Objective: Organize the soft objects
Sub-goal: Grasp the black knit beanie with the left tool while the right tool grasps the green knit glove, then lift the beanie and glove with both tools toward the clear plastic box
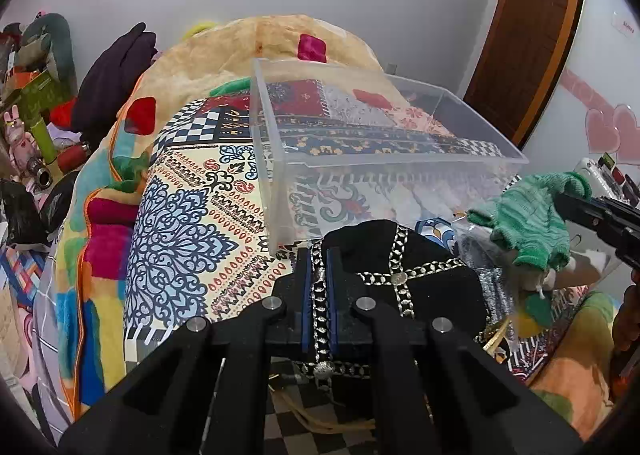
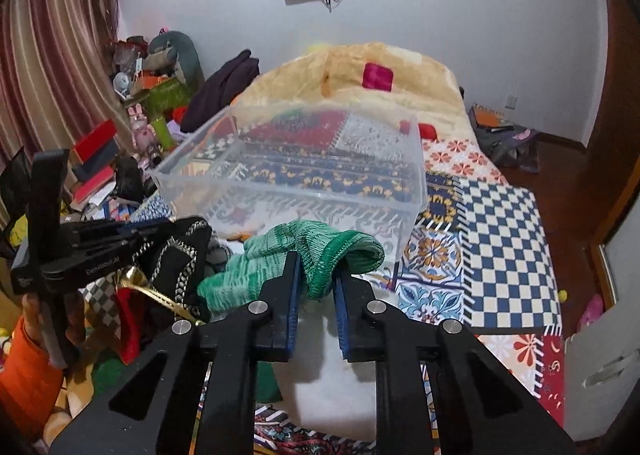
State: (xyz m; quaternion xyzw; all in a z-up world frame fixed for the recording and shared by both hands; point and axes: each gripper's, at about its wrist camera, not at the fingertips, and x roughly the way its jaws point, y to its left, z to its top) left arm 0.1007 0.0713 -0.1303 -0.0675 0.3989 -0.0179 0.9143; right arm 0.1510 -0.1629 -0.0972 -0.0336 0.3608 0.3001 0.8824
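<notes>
The left gripper (image 1: 320, 275) is clamped on a black garment with silver chain trim (image 1: 420, 283), held just in front of the clear plastic bin (image 1: 280, 175) on the patterned bedspread (image 1: 188, 223). The right gripper (image 2: 316, 279) pinches a green knitted cloth (image 2: 312, 251) near the bin's front wall.

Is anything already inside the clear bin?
No: the clear bin shows only the patterned bedspread through its walls, and the green cloth sits in the right gripper, outside it.

Home bedroom: quilted bed (image 2: 500, 215); curtains (image 2: 52, 67)
</notes>
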